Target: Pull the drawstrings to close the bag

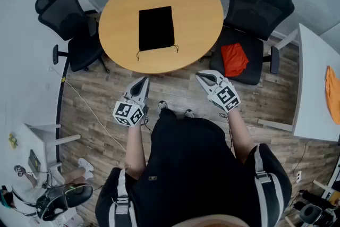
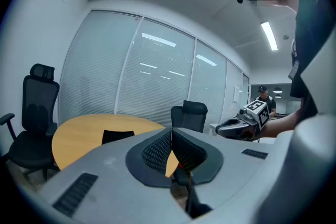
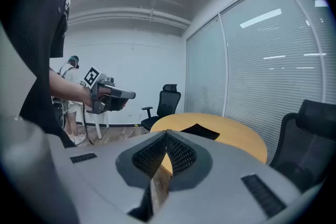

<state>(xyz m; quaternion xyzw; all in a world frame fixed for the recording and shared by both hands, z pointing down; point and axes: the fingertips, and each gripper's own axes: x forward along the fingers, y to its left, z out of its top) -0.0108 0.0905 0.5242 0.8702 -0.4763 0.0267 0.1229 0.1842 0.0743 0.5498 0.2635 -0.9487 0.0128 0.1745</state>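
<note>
The round tabletop (image 1: 196, 2) holds a black bag (image 1: 156, 28). The bag lies flat near the middle. It looks like soft, light cloth, so it may slide or bunch up when pulled. The left gripper (image 1: 144, 81) and right gripper (image 1: 200, 76) are both well apart from the bag, off its near side. Both are closed tight with nothing in them. Two thin strings (image 1: 139, 53) stick out at the bag's near corners. They look small and floppy, so I think it is best to pinch each one by its loose end.
</note>
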